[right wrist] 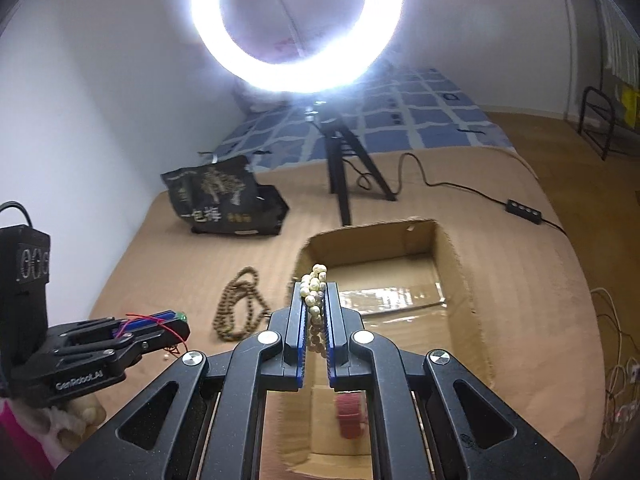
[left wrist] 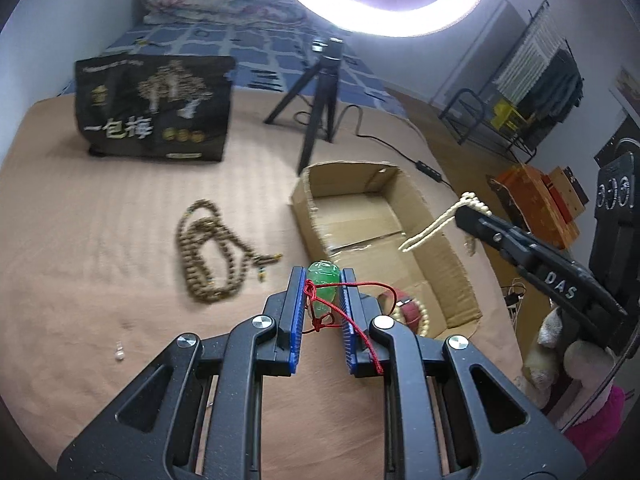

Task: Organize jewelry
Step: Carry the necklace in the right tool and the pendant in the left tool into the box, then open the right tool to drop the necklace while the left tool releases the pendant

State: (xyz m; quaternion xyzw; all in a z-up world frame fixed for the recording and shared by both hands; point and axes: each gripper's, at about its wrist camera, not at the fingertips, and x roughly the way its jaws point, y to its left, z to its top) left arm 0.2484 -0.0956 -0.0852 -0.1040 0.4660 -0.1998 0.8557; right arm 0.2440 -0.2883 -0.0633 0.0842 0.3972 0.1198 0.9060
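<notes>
Green jade pendant (left wrist: pixel 323 290) on a red cord (left wrist: pixel 360 332) is pinched between the blue pads of the left gripper (left wrist: pixel 320 294), held above the tan bedcover (left wrist: pixel 100 240) just left of the cardboard box (left wrist: pixel 448 256). Cream pearl strand (right wrist: pixel 314 292) is clamped in the nearly closed right gripper (right wrist: pixel 314 304), raised over the box's near left corner, beads bunched at the fingertips. Inside the box's near end lies a red band (right wrist: pixel 351 414). Brown bead necklace (left wrist: pixel 212 248) lies coiled on the cover, left of the box. A black snack bag (left wrist: pixel 154 108) and tripod (left wrist: pixel 316 100) stand farther back.
</notes>
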